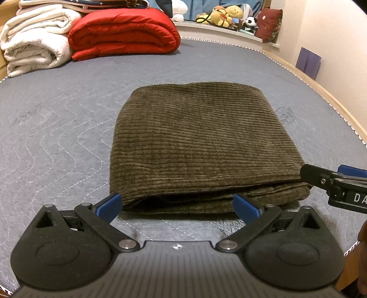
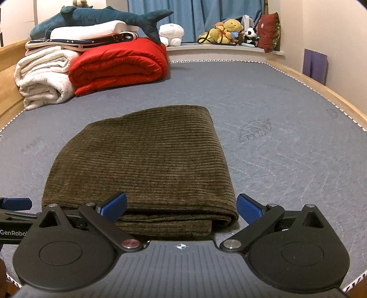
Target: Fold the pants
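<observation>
pants (image 1: pixel 197 146): soft thick corduroy, I'd grip near folded edge | left gripper (image 1: pixel 177 206), right gripper (image 2: pixel 181 207): jaws spread wide, empty

pants (image 1: pixel 197 146): mid-frame on the mattress (image 1: pixel 68 128)
blankets (image 1: pixel 91 36): upper left, behind the pants
plush toys (image 1: pixel 227 15): top, on the ledge

Both wrist cameras look forward and down, close over the folded pants (image 1: pixel 195 146) on the mattress (image 1: pixel 57 119), sharing pants, red quilt (image 2: pixel 119 66) and windowsill toys (image 2: pixel 227 29).
</observation>
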Tool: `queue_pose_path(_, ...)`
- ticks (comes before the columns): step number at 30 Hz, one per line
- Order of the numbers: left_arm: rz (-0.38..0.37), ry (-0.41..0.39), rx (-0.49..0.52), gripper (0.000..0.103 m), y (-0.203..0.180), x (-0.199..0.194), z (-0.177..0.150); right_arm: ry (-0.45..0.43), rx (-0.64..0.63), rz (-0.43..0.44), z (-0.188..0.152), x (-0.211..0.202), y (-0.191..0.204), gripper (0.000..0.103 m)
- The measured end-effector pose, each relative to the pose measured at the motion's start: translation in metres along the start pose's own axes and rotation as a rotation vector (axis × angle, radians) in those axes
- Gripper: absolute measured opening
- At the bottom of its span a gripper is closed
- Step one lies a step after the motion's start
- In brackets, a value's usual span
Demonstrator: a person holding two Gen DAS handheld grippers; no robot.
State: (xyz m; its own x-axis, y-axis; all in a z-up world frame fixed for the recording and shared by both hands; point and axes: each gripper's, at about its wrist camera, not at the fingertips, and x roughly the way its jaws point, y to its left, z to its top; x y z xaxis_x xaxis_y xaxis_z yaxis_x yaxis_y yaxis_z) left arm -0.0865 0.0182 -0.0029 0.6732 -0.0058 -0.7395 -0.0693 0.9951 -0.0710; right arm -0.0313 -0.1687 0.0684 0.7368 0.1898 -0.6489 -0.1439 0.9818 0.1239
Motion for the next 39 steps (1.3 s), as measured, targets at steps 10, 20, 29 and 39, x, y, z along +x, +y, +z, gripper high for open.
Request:
queue_pose_path(10,-0.005,-0.004,0.005,0.103,0.0000,-0.0034,0.0003,0.005,-0.012,-0.001,-0.0014,0.0012,0.0030,0.102)
queue_pose_path(20,-0.007,-0.008,0.006,0.103,-0.0016,-0.0056,0.0007,0.007,-0.017,-0.002,-0.0019,0.0019,0.0045,0.102)
queue_pose_path(29,-0.009,-0.009,0.007,0.103,-0.0017,-0.0058,0.0010,0.007,-0.022,-0.002,-0.0035,0.0031,0.0057,0.102)
queue_pose_path(39,-0.015,-0.011,0.014,0.103,-0.0008,-0.0054,0.0013,0.005,-0.025,-0.002,-0.0029,0.0019,0.0058,0.102)
